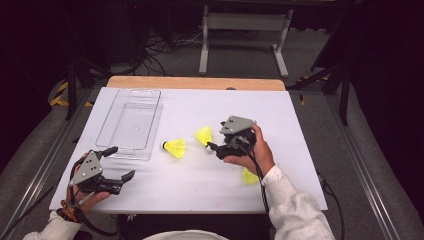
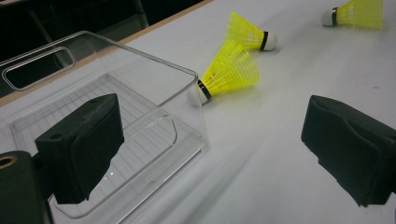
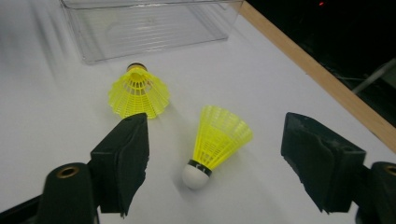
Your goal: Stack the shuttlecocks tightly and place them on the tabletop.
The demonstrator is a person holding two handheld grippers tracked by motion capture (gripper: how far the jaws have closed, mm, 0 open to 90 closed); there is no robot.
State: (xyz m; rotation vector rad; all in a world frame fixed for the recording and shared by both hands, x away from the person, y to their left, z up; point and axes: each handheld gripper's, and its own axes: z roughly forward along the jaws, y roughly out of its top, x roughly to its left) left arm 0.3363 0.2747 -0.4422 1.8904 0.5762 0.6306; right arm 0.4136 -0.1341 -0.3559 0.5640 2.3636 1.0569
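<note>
Three yellow shuttlecocks lie on the white table. One rests just off the corner of a clear plastic bin. A second lies between the jaws of my right gripper, which is open and not touching it. The third is half hidden behind the right hand. My left gripper is open with nothing in it, near the bin's front corner.
The bin holds nothing and stands at the table's back left. A wooden strip runs along the far edge of the white table. Beyond it are a grey frame and cables on the floor.
</note>
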